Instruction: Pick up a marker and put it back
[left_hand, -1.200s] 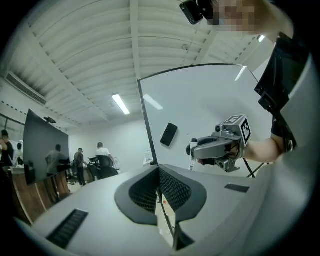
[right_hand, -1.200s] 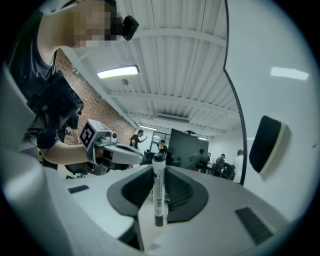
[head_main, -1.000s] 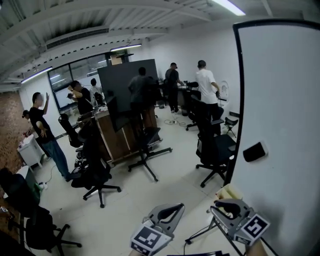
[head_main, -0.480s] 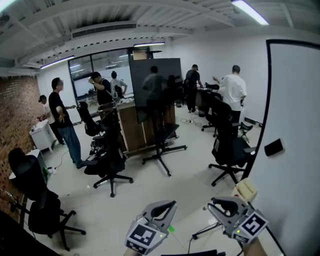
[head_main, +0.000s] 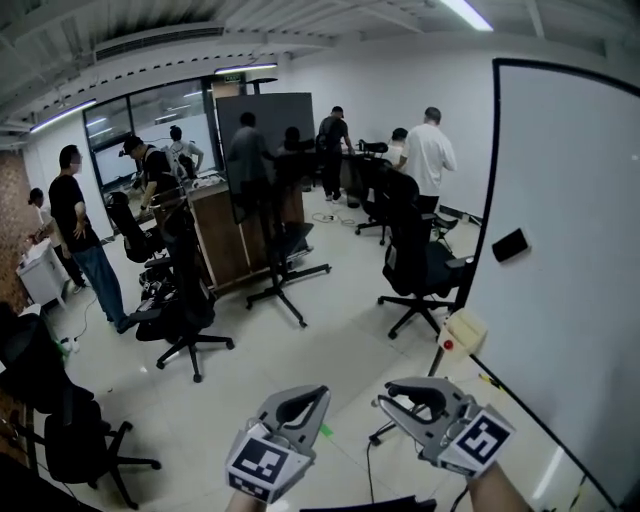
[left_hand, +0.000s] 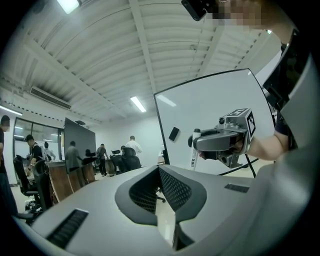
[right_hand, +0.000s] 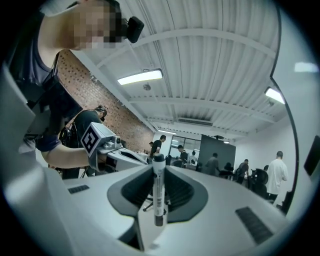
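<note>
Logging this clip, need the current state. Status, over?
Left hand-held gripper shut, empty. Right hand-held gripper shut on marker, marker upright. Whiteboard at right, office chairs ahead.

Foreground, above the floor (head_main: 300, 350): left gripper (head_main: 305, 398) beside right gripper (head_main: 398, 397), the left one at the left. A marker (right_hand: 158, 190) stands upright between the right gripper's jaws. Right side: whiteboard (head_main: 570, 200), with an eraser (head_main: 510, 244) on it. A chair (head_main: 415, 265) stands just left of the whiteboard's left edge. Mid-floor: a desk (head_main: 225, 240) with a panel (head_main: 265, 135) upright behind it.
</note>
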